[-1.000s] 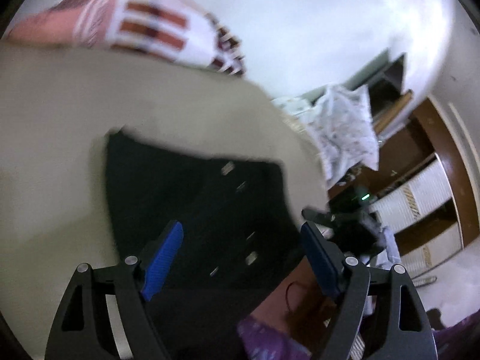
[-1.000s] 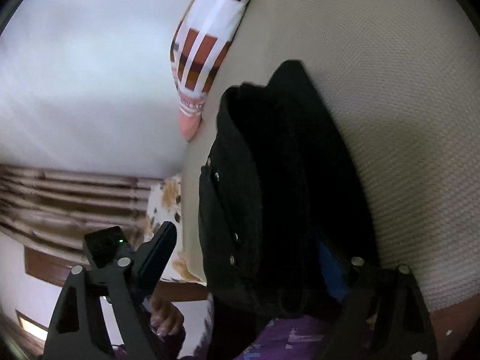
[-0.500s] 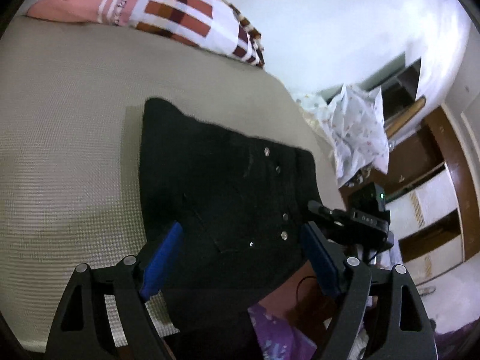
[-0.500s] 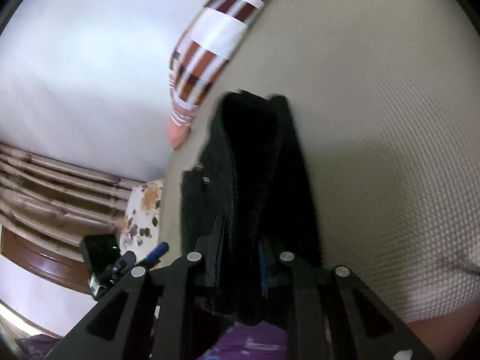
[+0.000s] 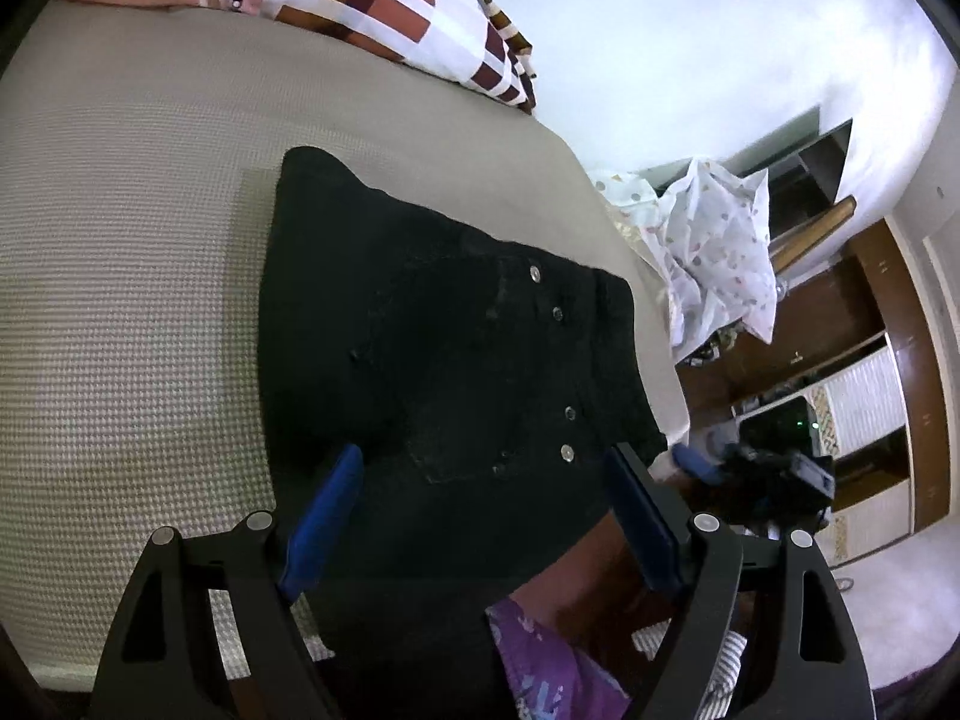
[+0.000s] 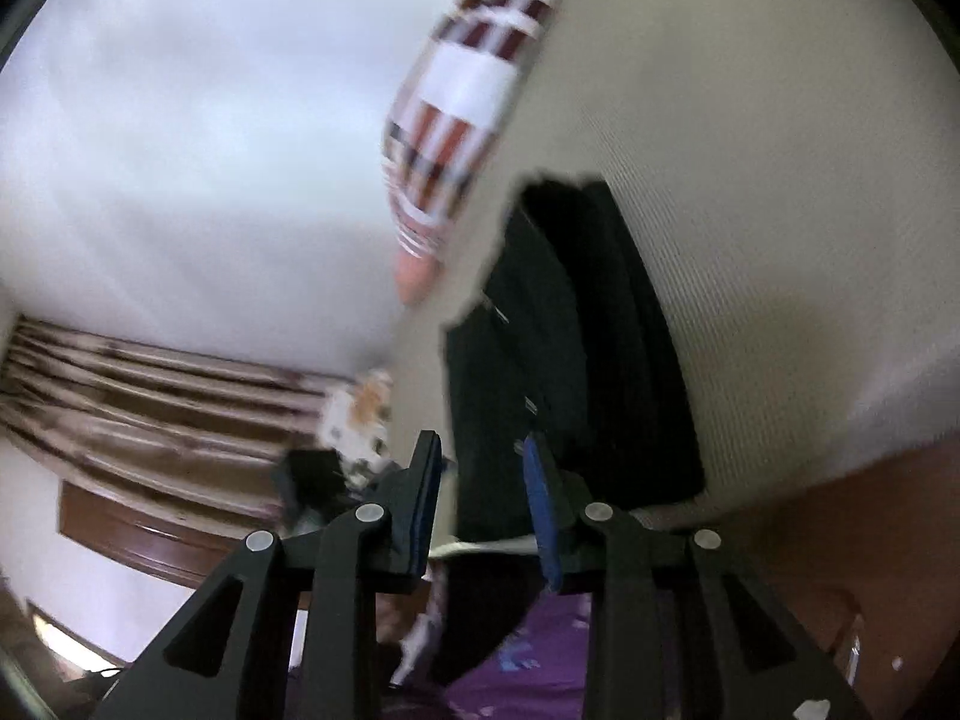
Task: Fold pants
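open bedspread around the folded pants

the beige bed (image 5: 120, 276) lies bare to the left of and beyond the black pants (image 5: 444, 360), up to the checked pillow (image 5: 372, 12) at its far edge; right of the pants the mattress ends, with a white spotted cloth (image 5: 720, 252) and, apparently, cabinets (image 5: 852, 360) beyond
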